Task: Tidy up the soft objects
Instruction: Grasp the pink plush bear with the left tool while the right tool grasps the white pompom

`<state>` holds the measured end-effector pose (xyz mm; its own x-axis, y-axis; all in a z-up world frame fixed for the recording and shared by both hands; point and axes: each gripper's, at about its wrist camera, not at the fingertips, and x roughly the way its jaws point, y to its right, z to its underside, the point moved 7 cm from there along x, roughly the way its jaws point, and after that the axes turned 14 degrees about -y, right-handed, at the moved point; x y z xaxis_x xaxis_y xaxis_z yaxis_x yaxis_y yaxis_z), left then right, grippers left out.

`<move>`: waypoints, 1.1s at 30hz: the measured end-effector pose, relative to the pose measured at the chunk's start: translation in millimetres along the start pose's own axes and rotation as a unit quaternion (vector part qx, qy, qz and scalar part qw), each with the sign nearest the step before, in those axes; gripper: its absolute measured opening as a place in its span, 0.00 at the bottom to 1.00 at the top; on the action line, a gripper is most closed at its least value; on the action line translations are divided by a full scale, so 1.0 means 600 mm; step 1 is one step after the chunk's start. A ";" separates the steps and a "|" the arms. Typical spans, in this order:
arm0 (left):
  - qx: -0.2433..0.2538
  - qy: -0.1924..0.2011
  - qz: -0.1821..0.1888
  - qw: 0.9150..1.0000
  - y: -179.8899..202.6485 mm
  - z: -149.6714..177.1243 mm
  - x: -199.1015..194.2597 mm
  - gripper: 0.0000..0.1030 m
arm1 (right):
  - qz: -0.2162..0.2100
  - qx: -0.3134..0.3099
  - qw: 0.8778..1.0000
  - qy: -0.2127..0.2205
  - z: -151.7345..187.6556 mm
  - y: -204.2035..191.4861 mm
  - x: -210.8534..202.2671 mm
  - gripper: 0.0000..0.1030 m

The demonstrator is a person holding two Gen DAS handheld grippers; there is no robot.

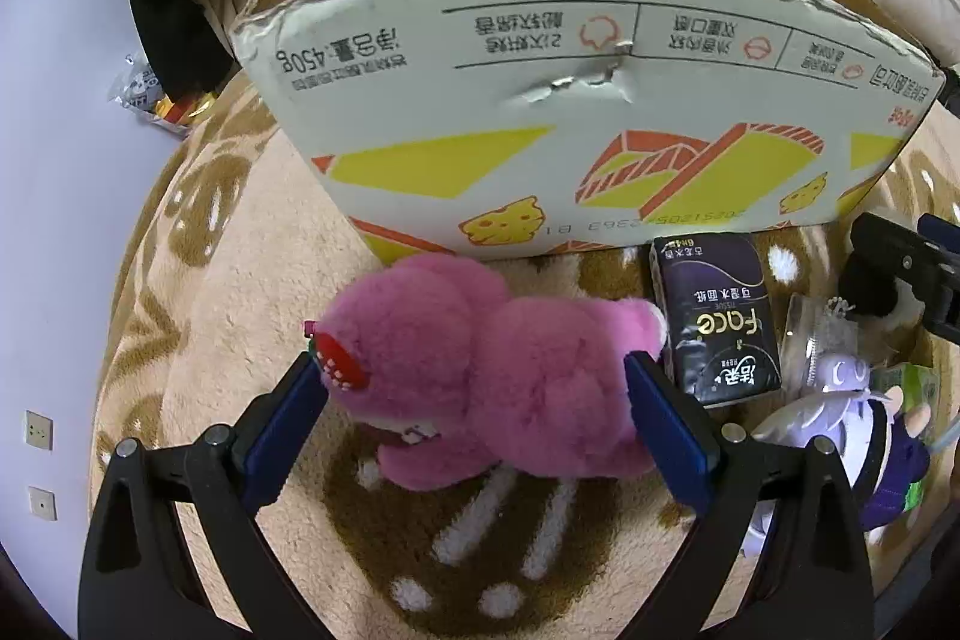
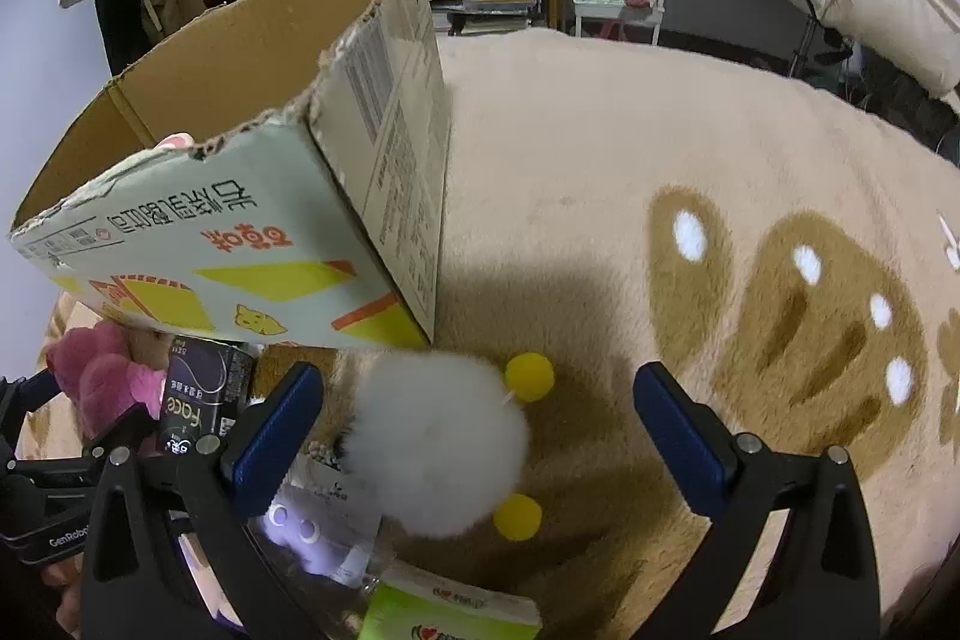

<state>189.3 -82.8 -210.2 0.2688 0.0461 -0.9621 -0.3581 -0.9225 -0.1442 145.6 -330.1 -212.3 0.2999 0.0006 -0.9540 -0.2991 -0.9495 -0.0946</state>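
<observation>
A pink plush bear (image 1: 492, 370) lies on the beige rug in front of an open cardboard box (image 1: 570, 100). My left gripper (image 1: 474, 388) is open, its blue fingers on either side of the bear. In the right wrist view my right gripper (image 2: 474, 412) is open around a white fluffy plush (image 2: 438, 436) with yellow feet (image 2: 529, 376). The box (image 2: 240, 232) stands just behind it, and the pink bear (image 2: 102, 376) shows at far left.
A dark tissue pack (image 1: 714, 316) lies right of the bear, also in the right wrist view (image 2: 198, 394). A purple-and-white doll (image 1: 864, 436), a clear bag (image 1: 822, 334) and a green pack (image 2: 450, 610) lie nearby. Shelves, bags and bedding stand behind the rug.
</observation>
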 end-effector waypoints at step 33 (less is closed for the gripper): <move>-0.040 -0.037 0.072 0.996 -0.024 -0.005 0.043 0.98 | -0.023 -0.011 0.998 -0.050 0.006 -0.006 0.048 0.90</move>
<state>204.2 -69.2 -232.3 0.1525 -0.0642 -0.9862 -0.3149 -0.9490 0.0131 151.6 -325.7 -240.5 0.2201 0.0751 -0.9726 -0.2661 -0.9546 -0.1339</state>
